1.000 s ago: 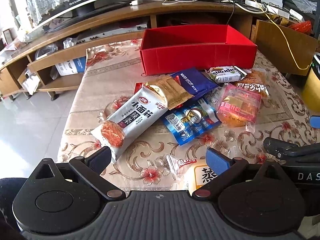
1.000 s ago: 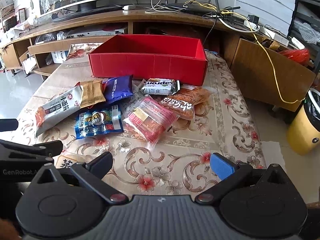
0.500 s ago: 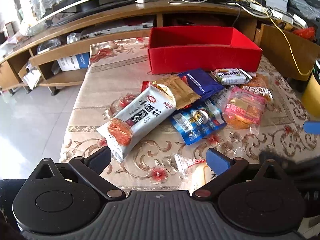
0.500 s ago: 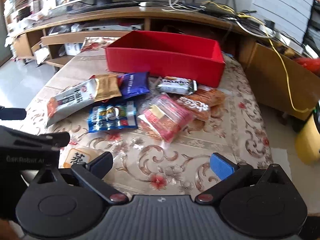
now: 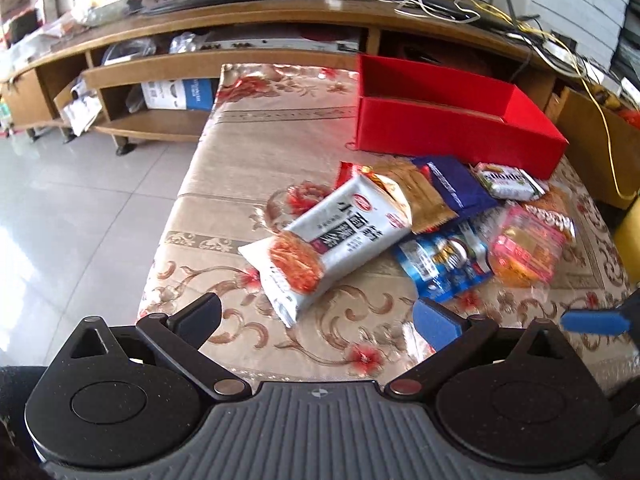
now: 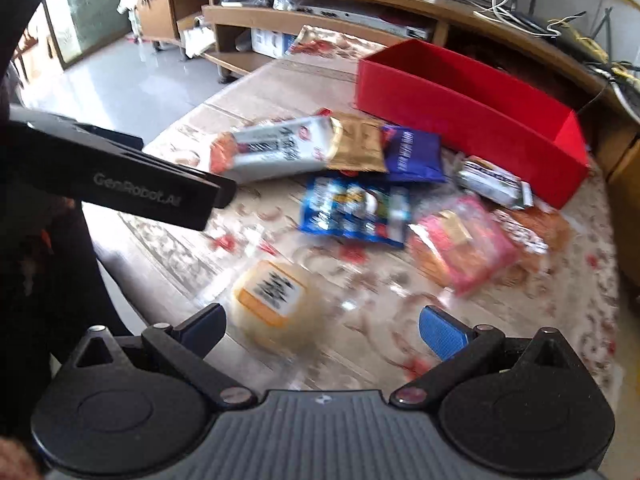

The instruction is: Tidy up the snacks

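Note:
An open red box stands at the far side of a floral-clothed table. In front of it lies a heap of snack packs: a long white noodle-snack pack, a gold pack, a dark blue wafer pack, a light blue pack, a pink pack. A round pale cake with an orange label lies just ahead of my open right gripper. My left gripper stands open near the front edge, short of the white pack.
A long wooden TV bench with a monitor, cables and shelf clutter runs behind the table. Tiled floor lies to the left. The left gripper's black body crosses the right wrist view's left side. A yellow bin stands at the right.
Both grippers have swung: the left view now looks further left over the table's left edge. The right gripper has come in over the round cake. Both stay open.

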`<action>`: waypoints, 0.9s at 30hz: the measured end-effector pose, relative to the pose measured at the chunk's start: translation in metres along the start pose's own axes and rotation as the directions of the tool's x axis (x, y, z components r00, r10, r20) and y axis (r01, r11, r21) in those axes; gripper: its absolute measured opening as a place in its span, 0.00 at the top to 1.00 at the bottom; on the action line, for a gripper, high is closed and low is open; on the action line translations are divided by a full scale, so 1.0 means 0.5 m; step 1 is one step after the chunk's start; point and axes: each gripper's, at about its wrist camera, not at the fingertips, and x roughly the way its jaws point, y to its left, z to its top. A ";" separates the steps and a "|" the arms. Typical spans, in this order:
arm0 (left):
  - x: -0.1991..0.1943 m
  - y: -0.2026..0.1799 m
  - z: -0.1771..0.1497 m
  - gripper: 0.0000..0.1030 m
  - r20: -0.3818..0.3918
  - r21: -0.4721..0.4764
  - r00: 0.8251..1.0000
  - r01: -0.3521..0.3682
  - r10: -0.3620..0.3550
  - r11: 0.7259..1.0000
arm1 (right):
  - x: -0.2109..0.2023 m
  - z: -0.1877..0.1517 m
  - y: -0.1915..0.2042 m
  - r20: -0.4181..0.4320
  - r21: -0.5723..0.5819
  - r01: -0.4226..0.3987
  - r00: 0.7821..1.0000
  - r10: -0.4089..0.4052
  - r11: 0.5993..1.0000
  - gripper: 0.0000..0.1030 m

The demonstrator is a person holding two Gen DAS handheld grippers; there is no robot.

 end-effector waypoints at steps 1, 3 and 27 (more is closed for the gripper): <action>0.000 0.007 0.003 0.00 0.000 -0.012 1.000 0.005 -0.005 1.000 | 0.006 0.002 0.009 -0.006 -0.039 0.002 1.000 -0.002 0.999 0.00; 0.001 0.019 0.009 0.00 0.002 -0.033 1.000 0.016 -0.016 0.999 | 0.019 0.007 0.027 -0.022 -0.135 -0.013 1.000 0.010 0.991 0.00; 0.052 -0.008 0.079 0.00 0.018 0.271 0.998 0.053 -0.060 0.961 | 0.117 0.036 -0.091 -0.187 0.036 -0.096 0.977 0.101 0.995 0.43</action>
